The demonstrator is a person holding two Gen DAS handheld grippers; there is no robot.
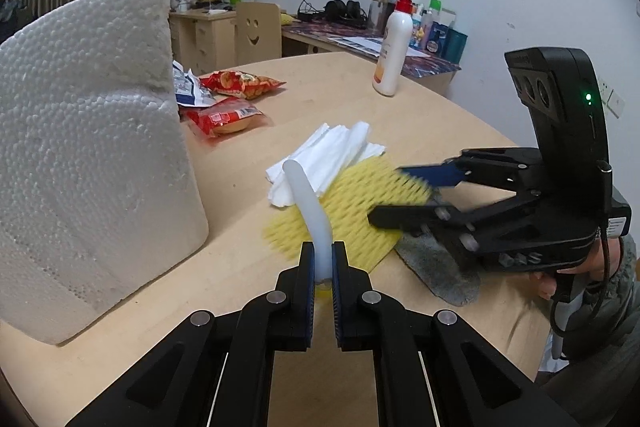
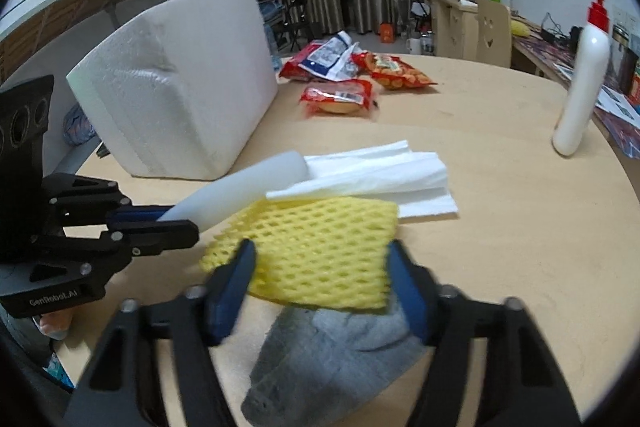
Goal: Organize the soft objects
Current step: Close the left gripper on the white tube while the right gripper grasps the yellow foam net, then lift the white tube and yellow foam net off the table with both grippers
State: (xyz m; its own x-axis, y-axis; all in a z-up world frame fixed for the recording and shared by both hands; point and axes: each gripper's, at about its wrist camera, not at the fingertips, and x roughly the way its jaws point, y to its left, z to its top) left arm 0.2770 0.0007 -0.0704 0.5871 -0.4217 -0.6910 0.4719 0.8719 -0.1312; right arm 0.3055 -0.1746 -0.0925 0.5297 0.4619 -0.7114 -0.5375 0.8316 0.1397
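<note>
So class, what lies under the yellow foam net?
Under the yellow net, a grey cloth sticks out at the near edge and white tissues at the far edge. How far either runs beneath is covered.

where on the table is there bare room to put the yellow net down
Bare wood lies between the white tissues and the pump bottle, and on the near right beside the grey cloth. It is crowded by the foam block and the snack packets, and where both grippers meet at the yellow net.
</note>
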